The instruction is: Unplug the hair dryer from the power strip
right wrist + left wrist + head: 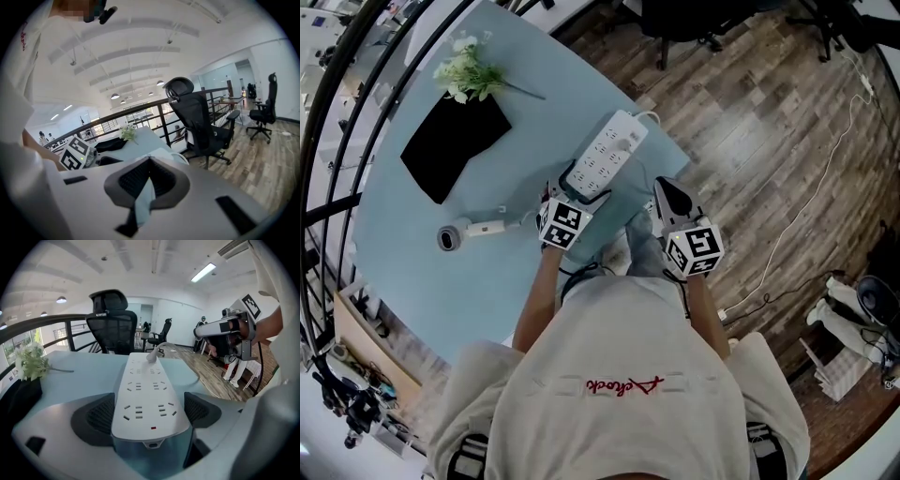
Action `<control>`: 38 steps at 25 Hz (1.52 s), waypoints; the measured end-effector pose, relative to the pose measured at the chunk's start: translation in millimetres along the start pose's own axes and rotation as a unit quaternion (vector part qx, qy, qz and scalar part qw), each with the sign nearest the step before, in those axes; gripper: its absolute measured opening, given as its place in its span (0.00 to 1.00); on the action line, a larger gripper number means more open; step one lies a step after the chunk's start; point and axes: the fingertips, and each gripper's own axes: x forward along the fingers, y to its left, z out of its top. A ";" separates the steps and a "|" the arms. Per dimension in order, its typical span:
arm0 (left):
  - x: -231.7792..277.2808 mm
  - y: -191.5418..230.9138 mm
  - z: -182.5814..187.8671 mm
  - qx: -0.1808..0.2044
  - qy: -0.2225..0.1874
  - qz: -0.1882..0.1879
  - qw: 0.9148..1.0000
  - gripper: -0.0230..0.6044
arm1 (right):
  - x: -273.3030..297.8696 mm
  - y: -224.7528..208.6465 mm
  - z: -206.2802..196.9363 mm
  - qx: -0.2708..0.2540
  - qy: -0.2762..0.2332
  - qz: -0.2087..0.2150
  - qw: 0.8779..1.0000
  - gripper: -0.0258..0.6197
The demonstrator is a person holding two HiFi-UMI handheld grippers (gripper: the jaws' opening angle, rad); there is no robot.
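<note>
A white power strip (605, 155) lies on the pale blue table (412, 281) near its right edge. A white plug (625, 142) sits in a socket towards the strip's far end. The small white hair dryer (455, 234) with a grey nozzle lies on the table to the left. My left gripper (581, 194) stands open around the strip's near end (150, 399); a pad (96, 416) lies on each side, and I cannot see them pressing it. My right gripper (668, 199) is shut on nothing, right of the strip beyond the table's edge, its pads (136, 178) together.
A black mat (455, 141) with a bunch of pale flowers (469, 75) lies at the table's back left. A black office chair (112, 322) stands beyond the table's far end. A railing (337, 141) runs along the left. A white cable (806, 206) crosses the wooden floor at right.
</note>
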 end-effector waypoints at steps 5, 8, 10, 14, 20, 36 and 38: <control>3.7 0.8 -2.2 -0.007 0.002 -0.006 1.000 0.73 | 1.1 -1.7 -0.7 0.001 0.000 0.001 1.000 0.07; 4.0 0.3 -0.9 -0.006 -0.001 -0.009 1.000 0.73 | 1.9 -2.3 -2.6 -0.003 -0.003 0.004 1.000 0.07; 4.2 1.1 -0.9 -0.006 -0.001 -0.006 1.000 0.73 | 3.6 -0.2 -3.2 -0.011 -0.006 0.011 1.000 0.07; 3.9 0.8 -1.5 -0.009 0.003 -0.008 1.000 0.73 | 9.6 5.6 -6.6 -0.024 -0.002 0.029 0.999 0.30; 4.3 0.4 -4.8 -0.011 0.006 -0.011 1.000 0.73 | 20.1 10.3 -20.3 -0.058 0.026 0.028 0.998 0.37; 5.1 0.5 -3.5 -0.012 -0.004 -0.013 1.000 0.73 | 93.0 9.6 -21.1 -0.153 0.061 0.042 0.986 0.37; 5.9 -0.2 -4.5 -0.013 -0.005 -0.013 1.000 0.73 | 100.2 9.0 -22.5 -0.166 0.068 0.045 0.983 0.37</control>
